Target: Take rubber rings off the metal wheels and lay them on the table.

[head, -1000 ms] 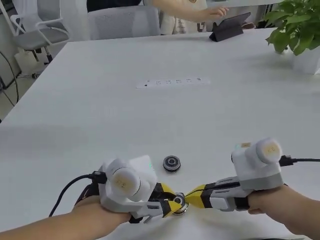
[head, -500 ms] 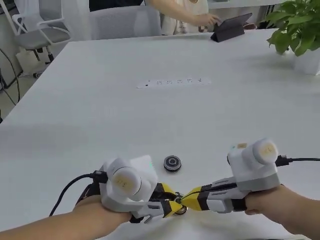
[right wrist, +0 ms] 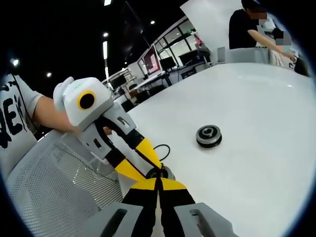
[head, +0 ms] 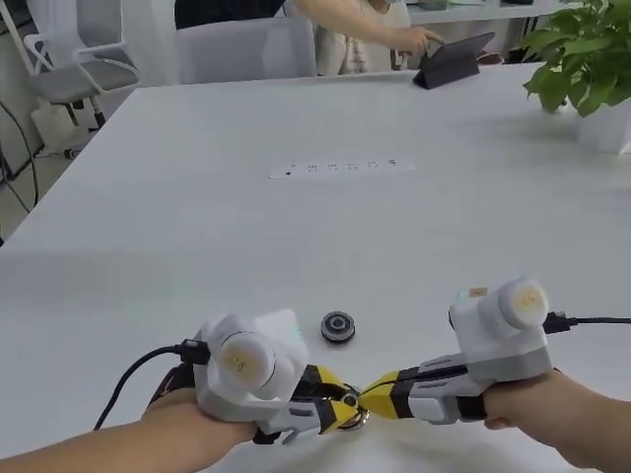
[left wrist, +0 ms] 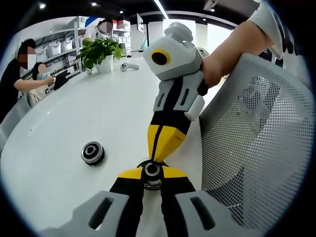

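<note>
Low in the head view, near the table's front edge, my two grippers meet tip to tip at a small metal wheel. My left gripper is shut on that wheel, its yellow tips on either side. From the right, my right gripper has its tips pressed together on the wheel's rim, on the black rubber ring. A second wheel with its dark ring on lies flat on the white table, just beyond the grippers; it is also in the left gripper view and the right gripper view.
A white power strip lies mid-table. A potted plant stands at the far right. At the far edge a person reaches to a tablet. Office chairs stand at the back left. A mesh chair back is behind the grippers.
Both grippers stay joined at the wheel and have sunk slightly toward the near edge. The person at the far end has moved a hand onto the tablet.
</note>
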Motion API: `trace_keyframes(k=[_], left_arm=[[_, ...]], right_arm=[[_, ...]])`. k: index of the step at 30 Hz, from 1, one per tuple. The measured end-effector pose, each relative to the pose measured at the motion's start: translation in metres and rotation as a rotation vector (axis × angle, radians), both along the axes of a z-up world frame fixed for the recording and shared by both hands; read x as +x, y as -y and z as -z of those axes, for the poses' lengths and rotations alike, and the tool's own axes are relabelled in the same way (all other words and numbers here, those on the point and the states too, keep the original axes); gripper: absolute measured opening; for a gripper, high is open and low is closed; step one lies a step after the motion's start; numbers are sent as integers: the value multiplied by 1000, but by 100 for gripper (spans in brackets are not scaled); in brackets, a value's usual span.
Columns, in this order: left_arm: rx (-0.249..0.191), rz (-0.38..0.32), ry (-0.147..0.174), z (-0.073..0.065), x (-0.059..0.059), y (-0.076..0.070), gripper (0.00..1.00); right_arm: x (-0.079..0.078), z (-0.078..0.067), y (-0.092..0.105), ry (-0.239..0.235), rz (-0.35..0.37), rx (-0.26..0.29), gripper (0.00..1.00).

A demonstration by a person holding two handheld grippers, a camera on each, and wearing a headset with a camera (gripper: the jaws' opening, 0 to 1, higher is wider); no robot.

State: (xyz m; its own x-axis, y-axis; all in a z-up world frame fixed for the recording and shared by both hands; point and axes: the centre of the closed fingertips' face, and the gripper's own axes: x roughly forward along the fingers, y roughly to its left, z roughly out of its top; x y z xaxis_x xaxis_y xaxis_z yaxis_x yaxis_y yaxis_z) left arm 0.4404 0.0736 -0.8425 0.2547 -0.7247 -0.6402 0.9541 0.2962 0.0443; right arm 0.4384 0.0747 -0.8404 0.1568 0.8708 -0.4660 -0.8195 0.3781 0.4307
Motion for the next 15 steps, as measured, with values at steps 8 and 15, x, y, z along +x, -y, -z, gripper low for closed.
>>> trace_keyframes(k=[8,15], left_arm=[[16,20,-4,-1,-2,0,8],[8,33,-18,-6,-6,-1,12]], right_arm=[[0,-2,2,2,4,-1,0],[1,-5,3,5,-2,2,0]])
